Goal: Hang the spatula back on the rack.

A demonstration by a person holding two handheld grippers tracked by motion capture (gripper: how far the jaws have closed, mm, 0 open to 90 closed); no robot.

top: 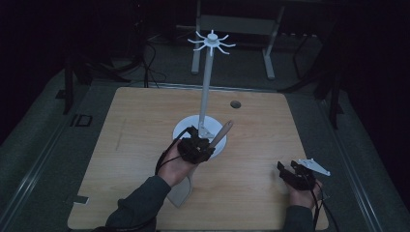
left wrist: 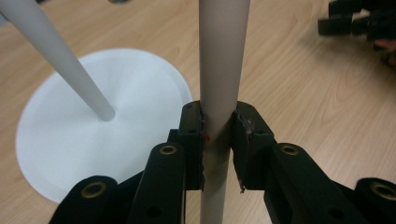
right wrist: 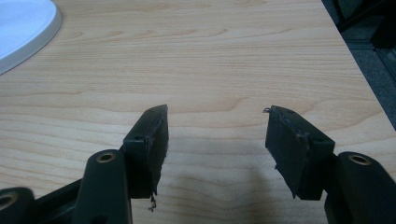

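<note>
A white rack stands mid-table, with a thin pole (top: 207, 87), a round base (top: 186, 128) and a ring of hooks (top: 211, 41) on top. My left gripper (top: 196, 145) is shut on the handle (top: 222, 133) of a pale wooden utensil. Its flat wide end (top: 180, 192) hangs low toward the table's front. In the left gripper view the handle (left wrist: 223, 56) runs upright through my left gripper (left wrist: 218, 126), right of the base (left wrist: 140, 93) and pole (left wrist: 60, 56). My right gripper (top: 290, 171) rests open and holds nothing at the front right; its jaws (right wrist: 217, 126) stand wide apart over bare wood.
The wooden table (top: 135, 140) has a small dark hole (top: 235, 104) behind the rack. Dark floor, cables and a grey frame's legs (top: 268, 58) lie beyond the far edge. The rack's base edge (right wrist: 23, 28) lies far left of my right gripper.
</note>
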